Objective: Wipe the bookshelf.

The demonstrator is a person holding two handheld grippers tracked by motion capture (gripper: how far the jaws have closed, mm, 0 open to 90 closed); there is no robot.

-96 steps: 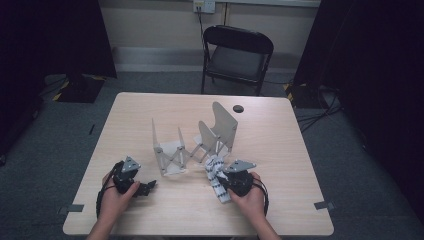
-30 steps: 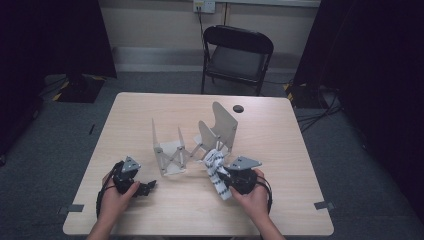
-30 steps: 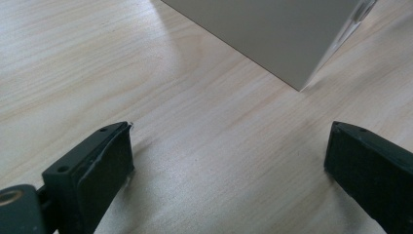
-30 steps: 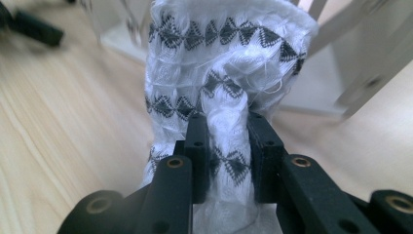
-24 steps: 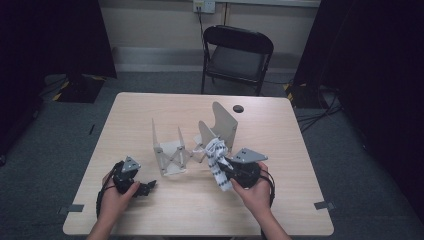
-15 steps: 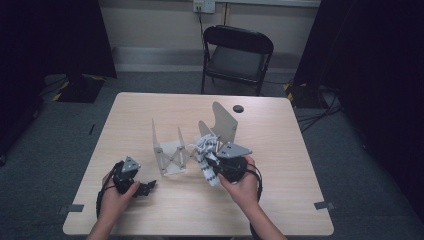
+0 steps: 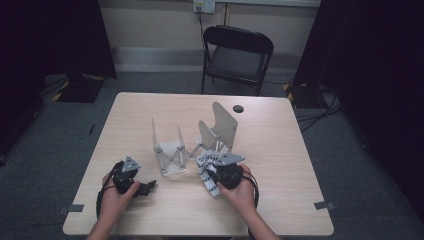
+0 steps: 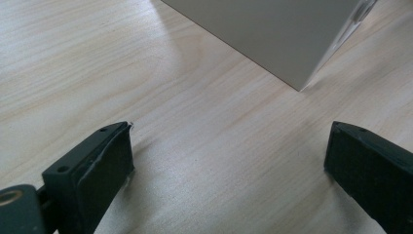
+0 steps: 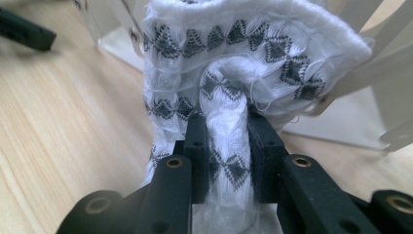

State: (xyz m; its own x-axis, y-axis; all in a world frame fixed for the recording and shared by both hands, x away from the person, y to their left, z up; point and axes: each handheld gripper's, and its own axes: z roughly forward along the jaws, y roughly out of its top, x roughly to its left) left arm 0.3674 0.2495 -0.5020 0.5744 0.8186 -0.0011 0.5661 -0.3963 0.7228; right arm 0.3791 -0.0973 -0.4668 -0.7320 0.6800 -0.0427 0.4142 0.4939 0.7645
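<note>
A white sock with rows of black diamond patterns hangs bunched in my right gripper, whose jaws are shut on a fold of it. From above, the sock trails left and down from the right gripper, just in front of a pale folding rack with upright panels. My left gripper rests low on the table at the front left, open, with bare wood between its jaws. A corner of a rack panel stands just ahead of it.
A small black disc lies near the table's far edge. A black folding chair stands behind the table. Dark curtains hang at both sides, and cables run on the floor at right.
My right gripper has carried the sock leftward and slightly forward toward the rack, turning as it went. The left gripper has stayed put.
</note>
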